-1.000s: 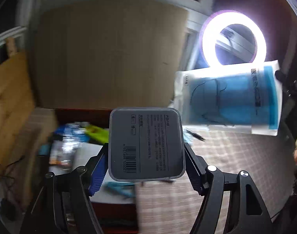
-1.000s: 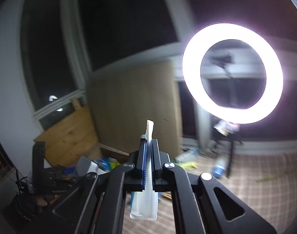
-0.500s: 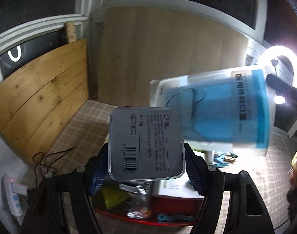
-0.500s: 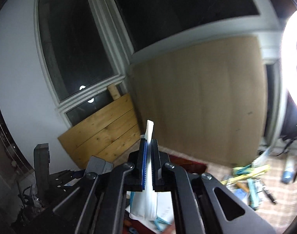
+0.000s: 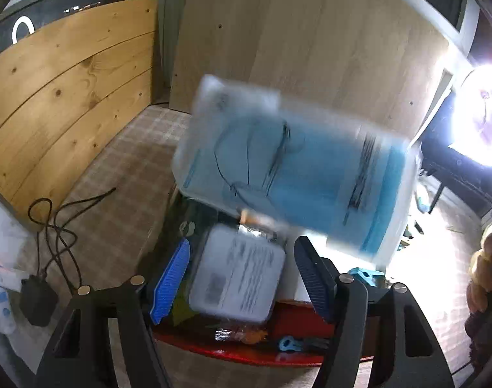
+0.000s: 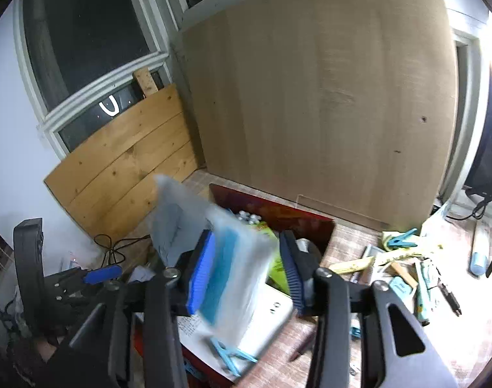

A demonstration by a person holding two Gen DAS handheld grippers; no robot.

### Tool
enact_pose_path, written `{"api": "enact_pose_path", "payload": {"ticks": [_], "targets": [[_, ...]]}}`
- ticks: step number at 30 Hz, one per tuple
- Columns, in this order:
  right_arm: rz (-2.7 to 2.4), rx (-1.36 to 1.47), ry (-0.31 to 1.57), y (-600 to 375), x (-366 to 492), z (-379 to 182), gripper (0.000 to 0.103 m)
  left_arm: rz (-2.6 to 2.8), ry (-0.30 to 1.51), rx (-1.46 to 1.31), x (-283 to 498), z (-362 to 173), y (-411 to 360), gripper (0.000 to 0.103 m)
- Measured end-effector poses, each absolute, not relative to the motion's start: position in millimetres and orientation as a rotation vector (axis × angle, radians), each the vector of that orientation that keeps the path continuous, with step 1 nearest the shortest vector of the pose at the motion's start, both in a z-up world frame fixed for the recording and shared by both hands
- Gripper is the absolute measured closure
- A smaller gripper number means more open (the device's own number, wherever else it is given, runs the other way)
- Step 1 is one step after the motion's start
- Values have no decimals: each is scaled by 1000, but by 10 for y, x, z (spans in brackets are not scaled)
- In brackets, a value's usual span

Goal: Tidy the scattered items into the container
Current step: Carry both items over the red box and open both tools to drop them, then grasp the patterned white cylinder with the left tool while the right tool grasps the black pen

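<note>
My left gripper (image 5: 242, 242) is open above the red container (image 5: 246, 357). A grey labelled box (image 5: 236, 278) sits loose between its spread fingers, blurred and tilted, over the container's contents. My right gripper (image 6: 246, 239) is open too. The blue face-mask packet (image 6: 236, 274) is blurred between its parted fingers, touching neither pad clearly, above the white box (image 6: 272, 317) in the red container (image 6: 278, 207). In the left wrist view the mask packet (image 5: 294, 174) hangs tilted above the grey box.
Pegs, pens and sticks (image 6: 401, 265) lie scattered on the checked floor right of the container. A black cable (image 5: 52, 226) and a power strip lie to the left. Wooden boards (image 5: 68, 97) lean on the wall behind. A hand (image 5: 482, 274) shows at the right edge.
Both grippers swung down over the red container and opened. The grey box left the left fingers and dropped lower; the mask packet slipped from the right pads and is falling.
</note>
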State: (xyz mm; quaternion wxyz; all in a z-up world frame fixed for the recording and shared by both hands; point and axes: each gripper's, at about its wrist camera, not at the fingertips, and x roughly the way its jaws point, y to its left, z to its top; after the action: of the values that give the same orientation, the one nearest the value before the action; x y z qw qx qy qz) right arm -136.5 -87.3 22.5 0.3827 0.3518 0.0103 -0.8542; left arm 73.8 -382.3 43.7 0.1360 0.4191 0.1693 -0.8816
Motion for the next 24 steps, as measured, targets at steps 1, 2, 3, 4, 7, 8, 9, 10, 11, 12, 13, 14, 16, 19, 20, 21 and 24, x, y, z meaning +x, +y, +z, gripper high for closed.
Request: {"api": "enact_pose_path", "payload": {"ticks": [1, 2, 3, 4, 7, 8, 9, 10, 11, 12, 13, 14, 16, 19, 20, 21, 24], "targets": [[-2186, 903, 22, -825, -1375, 226, 59, -2549, 492, 1205, 764, 442, -3817, 39], [-2193, 908, 16, -778, -1385, 226, 59, -2545, 491, 1198, 791, 448, -3811, 39], [-2196, 914, 7, -740, -1392, 228, 59, -2541, 491, 1190, 817, 454, -3806, 39], [-2202, 923, -2, -684, -1397, 233, 59, -2537, 491, 1183, 844, 460, -3800, 39], [-2225, 944, -40, -428, -1450, 228, 59, -2533, 448, 1176, 913, 536, -3729, 41], [-2248, 938, -39, -321, -1424, 229, 59, -2541, 431, 1170, 924, 592, -3668, 41], [-2271, 932, -38, -215, -1399, 230, 59, -2550, 424, 1158, 951, 641, -3608, 41], [-2294, 927, -36, -106, -1373, 232, 59, -2557, 421, 1144, 985, 688, -3548, 41], [-2322, 928, -34, 14, -1339, 235, 59, -2577, 411, 1141, 966, 715, -3479, 41], [-2339, 934, -46, 147, -1322, 225, 59, -2600, 400, 1140, 932, 737, -3407, 41], [-2357, 940, -59, 281, -1306, 215, 59, -2623, 389, 1140, 898, 758, -3335, 41], [-2375, 947, -72, 416, -1292, 203, 59, -2642, 379, 1143, 889, 798, -3241, 40], [-2419, 984, -95, 716, -1307, 147, 59, -2715, 339, 1169, 772, 840, -2959, 40], [-2466, 1023, -143, 1131, -1324, 52, 59, -2808, 282, 1222, 533, 817, -2571, 41], [-2475, 1039, -155, 1264, -1336, 17, 59, -2838, 263, 1240, 452, 807, -2444, 42], [-2485, 1055, -167, 1397, -1348, -18, 59, -2862, 249, 1268, 356, 766, -2312, 45], [-2519, 1083, -187, 1721, -1348, -105, 59, -2911, 208, 1364, 55, 592, -1932, 48]]}}
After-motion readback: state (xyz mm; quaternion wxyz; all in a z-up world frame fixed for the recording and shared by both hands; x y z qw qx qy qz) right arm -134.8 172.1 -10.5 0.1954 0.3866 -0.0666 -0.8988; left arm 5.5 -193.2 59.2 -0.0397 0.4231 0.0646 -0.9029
